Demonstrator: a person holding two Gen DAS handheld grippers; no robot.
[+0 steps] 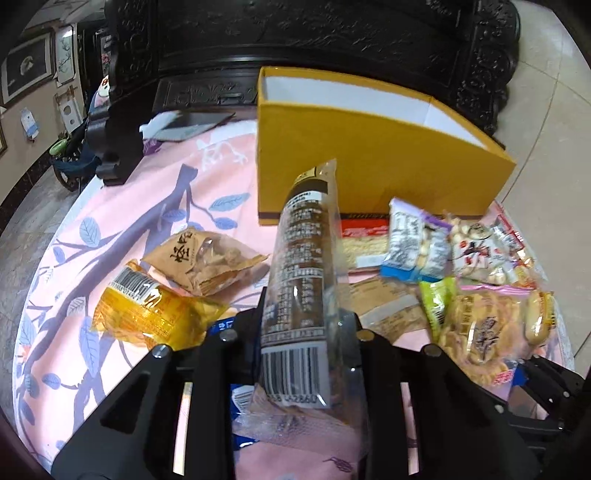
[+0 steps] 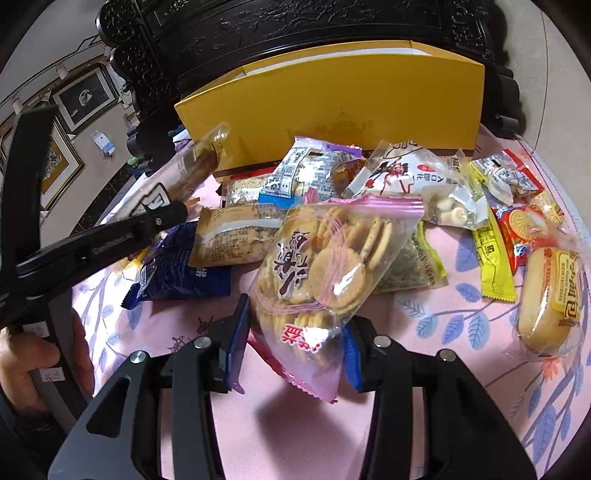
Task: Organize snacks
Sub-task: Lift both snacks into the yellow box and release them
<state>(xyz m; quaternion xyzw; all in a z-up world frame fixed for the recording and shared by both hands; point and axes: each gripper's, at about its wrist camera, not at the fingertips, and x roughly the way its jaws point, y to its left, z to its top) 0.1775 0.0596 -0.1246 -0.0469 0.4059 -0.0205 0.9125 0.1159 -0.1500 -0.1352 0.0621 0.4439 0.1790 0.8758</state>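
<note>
My left gripper [image 1: 304, 325] is shut on a long clear brown snack packet [image 1: 303, 273], held raised and pointing toward the open yellow box [image 1: 369, 155]. It shows in the right wrist view too [image 2: 195, 166], with the left gripper [image 2: 166, 214] on it. My right gripper [image 2: 295, 347] is shut on a pink-edged bag of round biscuits [image 2: 325, 273], lifted over the snack pile. The yellow box [image 2: 369, 107] stands behind the pile.
Loose snacks lie on the pink leaf-print cloth [image 1: 122, 236]: an orange packet [image 1: 147, 314], a brown paper bag [image 1: 207, 262], a blue bag [image 2: 177, 273], a yellow bar [image 2: 493, 258], a bread roll [image 2: 550, 299]. Dark carved furniture [image 1: 314, 33] stands behind.
</note>
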